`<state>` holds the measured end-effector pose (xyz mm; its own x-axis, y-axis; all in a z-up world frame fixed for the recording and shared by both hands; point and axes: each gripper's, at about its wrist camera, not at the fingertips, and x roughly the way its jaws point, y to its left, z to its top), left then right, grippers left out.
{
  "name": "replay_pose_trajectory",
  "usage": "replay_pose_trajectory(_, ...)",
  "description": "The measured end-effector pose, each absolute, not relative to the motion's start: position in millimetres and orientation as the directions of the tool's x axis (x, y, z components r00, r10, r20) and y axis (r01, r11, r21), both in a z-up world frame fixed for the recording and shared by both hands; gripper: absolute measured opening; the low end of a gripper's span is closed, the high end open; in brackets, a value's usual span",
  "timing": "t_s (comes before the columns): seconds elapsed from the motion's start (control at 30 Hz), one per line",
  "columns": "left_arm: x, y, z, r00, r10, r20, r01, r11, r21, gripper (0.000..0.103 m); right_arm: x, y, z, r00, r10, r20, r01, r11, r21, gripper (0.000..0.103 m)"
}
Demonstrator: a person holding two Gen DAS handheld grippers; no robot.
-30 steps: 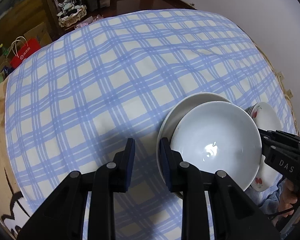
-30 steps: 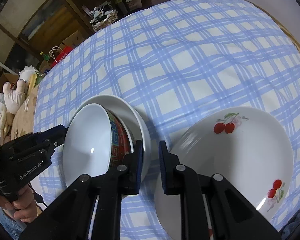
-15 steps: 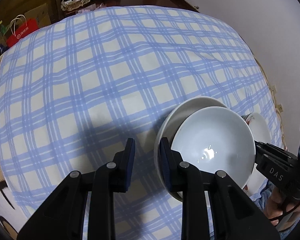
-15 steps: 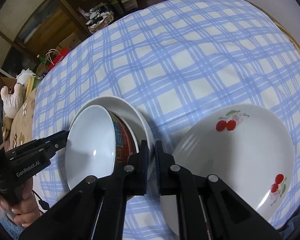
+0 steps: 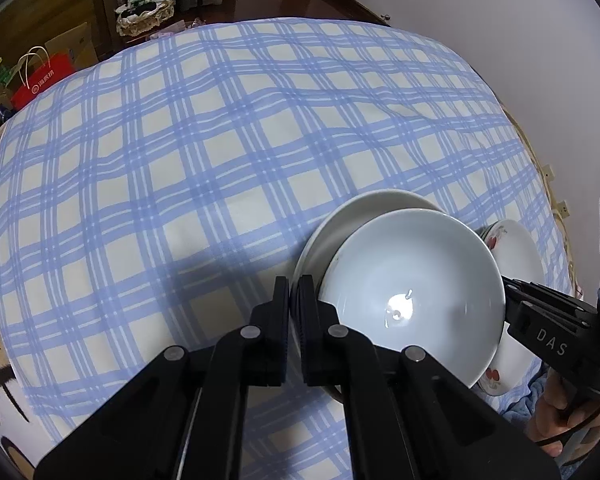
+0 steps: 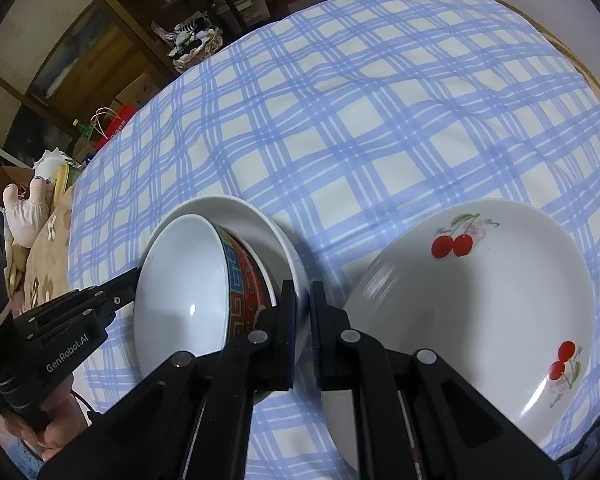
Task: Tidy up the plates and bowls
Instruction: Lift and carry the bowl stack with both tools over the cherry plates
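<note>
Left wrist view: the left gripper [image 5: 294,280] has its jaws drawn almost together, with only a thin slit between them, and the near left rim of the white plate [image 5: 364,204] runs into that slit. The plate lies on the surface [image 5: 180,160], which is covered with a blue checked cloth, towards its near right part. A bowl [image 5: 412,272] sits in the plate and shows only its plain white inside here. From the right, the right gripper [image 5: 505,285] reaches the far side of the bowl, but the bowl hides what its jaws close on. Behind the bowl only a sliver of the cherry plate [image 5: 516,248] shows. The right hand [image 5: 556,424] grasps the handle. Past the far edge stand a red bag [image 5: 40,80] and a basket [image 5: 144,16].

Right wrist view: the right gripper [image 6: 303,285] is likewise closed to a narrow slit, with the white plate [image 6: 260,216] rim pinched in it. This side shows what the other hides — the bowl [image 6: 184,280] has a red and blue patterned outside. The cherry plate [image 6: 500,300] shows whole, just beside the white plate. The left gripper [image 6: 137,277] meets the bowl's far rim — its jaws are hidden there. The left hand [image 6: 48,428] is low in the corner, and a stuffed toy [image 6: 28,208] lies off the surface.
</note>
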<state>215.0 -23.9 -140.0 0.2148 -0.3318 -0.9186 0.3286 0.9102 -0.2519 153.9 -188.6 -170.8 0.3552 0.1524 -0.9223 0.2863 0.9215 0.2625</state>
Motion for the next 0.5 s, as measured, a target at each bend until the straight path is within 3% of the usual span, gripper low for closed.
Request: replay_pose_trajectory(0.5,214.4,-22.2,-141.4,0.228,-0.326,-0.917,0.301,0.920,-0.253,0.003,153.6,-188.4,-168.1,0.366,0.152,-0.918,0.293,0.918,0.269,0.010)
